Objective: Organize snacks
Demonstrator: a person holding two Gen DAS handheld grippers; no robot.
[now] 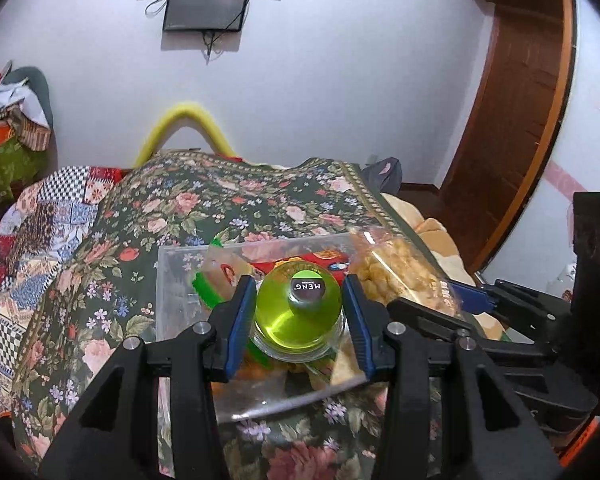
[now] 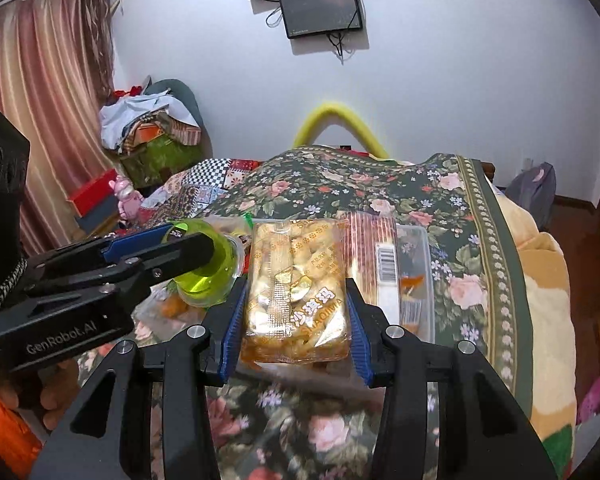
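My left gripper (image 1: 299, 320) is shut on a bottle of green drink (image 1: 300, 316) with a dark cap, held above a clear plastic box (image 1: 172, 300) on the floral cloth. My right gripper (image 2: 292, 320) is shut on a clear packet of golden puffed snack (image 2: 296, 292), its blue pads pressing both long sides. In the right wrist view the left gripper (image 2: 168, 246) and the green bottle (image 2: 204, 276) show at the left. In the left wrist view the snack packet (image 1: 396, 276) shows at the right. The box (image 2: 420, 276) holds other wrapped snacks, partly hidden.
A floral cloth (image 1: 228, 208) covers the raised surface under the box. A patchwork cloth (image 1: 40, 220) lies at the left. A yellow foam arc (image 2: 340, 120) stands behind, screens (image 2: 320, 8) hang on the white wall, a curtain (image 2: 44, 80) hangs far left.
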